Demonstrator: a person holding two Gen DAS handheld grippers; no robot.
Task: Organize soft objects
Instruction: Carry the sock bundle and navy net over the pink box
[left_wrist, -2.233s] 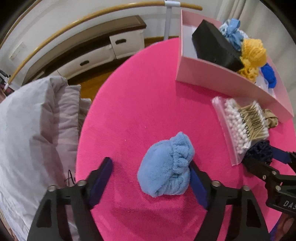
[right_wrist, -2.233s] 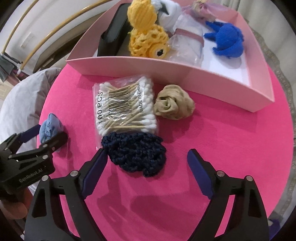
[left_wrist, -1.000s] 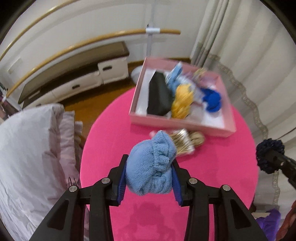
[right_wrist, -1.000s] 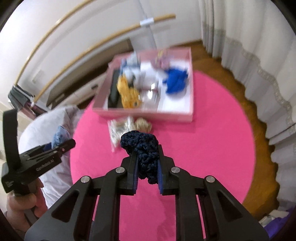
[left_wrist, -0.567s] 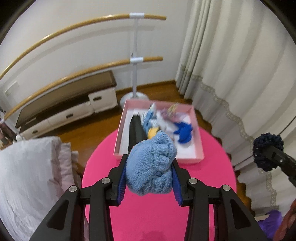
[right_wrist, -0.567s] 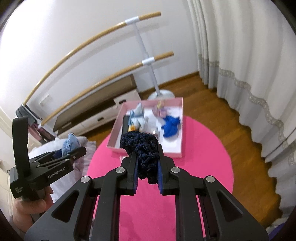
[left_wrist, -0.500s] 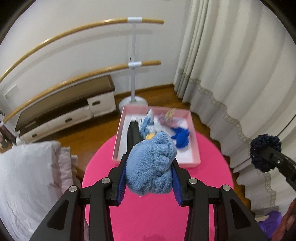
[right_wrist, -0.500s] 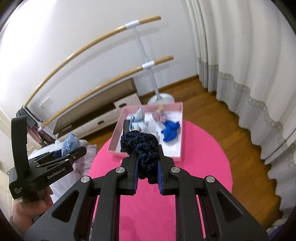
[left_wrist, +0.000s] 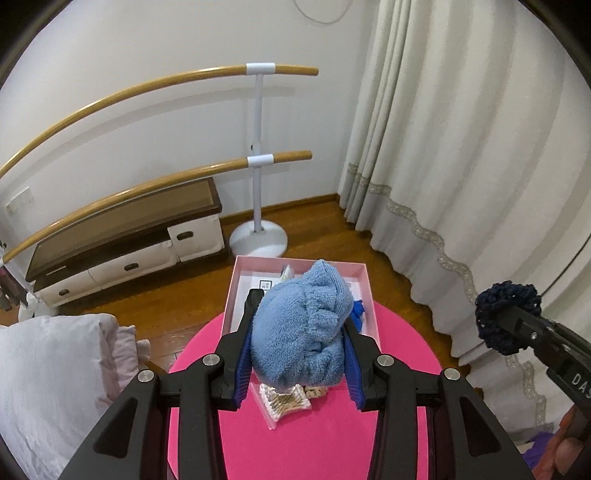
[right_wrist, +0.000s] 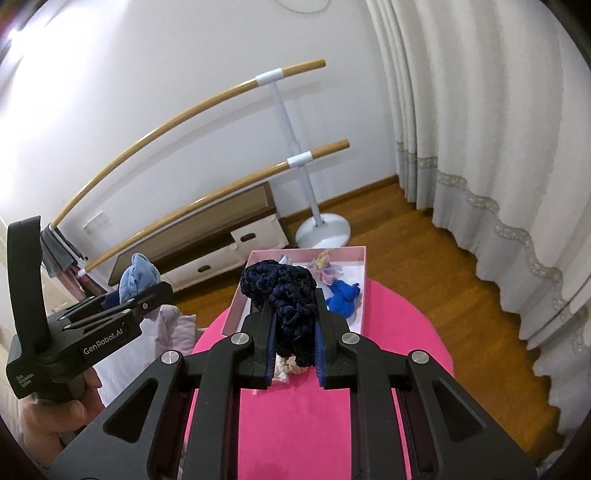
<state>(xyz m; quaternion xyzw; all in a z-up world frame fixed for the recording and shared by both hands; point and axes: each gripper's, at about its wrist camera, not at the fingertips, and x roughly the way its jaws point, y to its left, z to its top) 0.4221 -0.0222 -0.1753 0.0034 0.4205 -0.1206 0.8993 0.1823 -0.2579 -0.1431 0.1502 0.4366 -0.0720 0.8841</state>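
My left gripper (left_wrist: 297, 354) is shut on a light blue terry cloth (left_wrist: 301, 325) and holds it high above the round pink table (left_wrist: 332, 435). My right gripper (right_wrist: 294, 338) is shut on a dark navy crocheted scrunchie (right_wrist: 286, 295), also high above the table. Each gripper shows in the other's view, the scrunchie (left_wrist: 506, 317) at the right and the blue cloth (right_wrist: 137, 280) at the left. The pink box (left_wrist: 364, 280) stands at the table's far edge, with a royal blue item (right_wrist: 343, 293) and other soft things partly hidden inside.
A bag of cotton swabs (left_wrist: 282, 402) and a beige fabric ball (left_wrist: 314, 391) lie on the table before the box. A ballet barre stand (left_wrist: 258, 236), a low cabinet (left_wrist: 122, 240), curtains (left_wrist: 461, 166) and a white pillow (left_wrist: 48, 373) surround the table.
Both grippers closed on their objects and lifted them far above the table. In the last half second both rose a little more and the box shrank in view.
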